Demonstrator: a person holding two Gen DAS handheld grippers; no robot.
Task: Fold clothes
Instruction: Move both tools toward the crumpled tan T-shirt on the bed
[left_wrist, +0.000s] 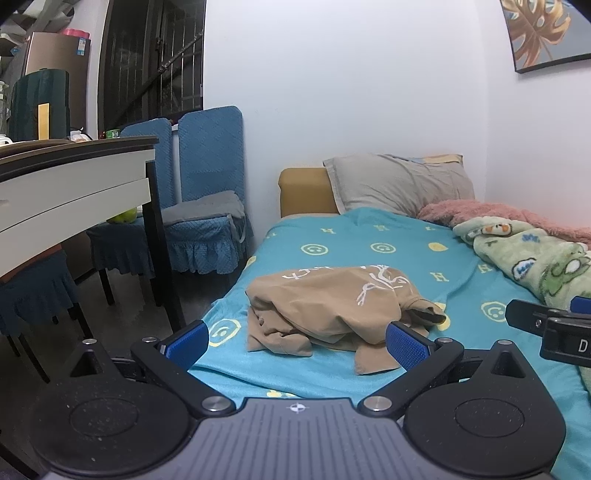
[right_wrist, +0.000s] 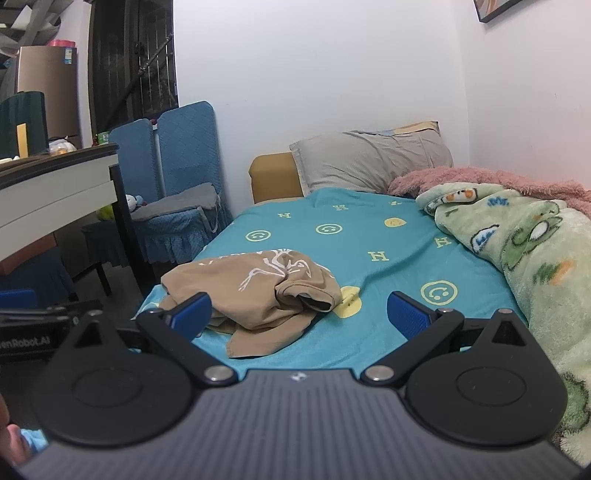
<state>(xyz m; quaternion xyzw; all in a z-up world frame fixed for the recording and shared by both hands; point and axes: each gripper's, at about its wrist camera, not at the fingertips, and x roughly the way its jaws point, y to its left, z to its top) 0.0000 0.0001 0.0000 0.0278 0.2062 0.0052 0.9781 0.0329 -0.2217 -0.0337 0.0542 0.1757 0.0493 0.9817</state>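
A tan garment (left_wrist: 332, 306) lies crumpled in a loose heap on the bed (left_wrist: 388, 236), on a teal sheet printed with smiley faces and letter H marks. A white branching print runs across its upper surface, and one dark-lined opening — a sleeve or a neck, I cannot tell which — gapes at its 3 o'clock end. A flap of cloth trails off the heap toward 6 o'clock, flat on the sheet.

In the left wrist view the left hand-held gripper (left_wrist: 297, 345) hangs just short of the heap, which sits at 12 o'clock from it, between the lines of its two blue pads; its jaws are spread wide and hold nothing. In the right wrist view the right hand-held gripper (right_wrist: 301, 314) is likewise spread wide and empty — the heap lies toward 11 o'clock from it, its near edge partly behind the left-side pad.

Further out, a green cartoon blanket (right_wrist: 524, 251) and a pink fluffy one (right_wrist: 498, 181) are bunched along the bed at 3 o'clock, a grey pillow (left_wrist: 399, 184) rests at the head at 12 o'clock, and blue-covered chairs (left_wrist: 207, 192) and a table (left_wrist: 74, 173) stand at 9 to 10 o'clock.
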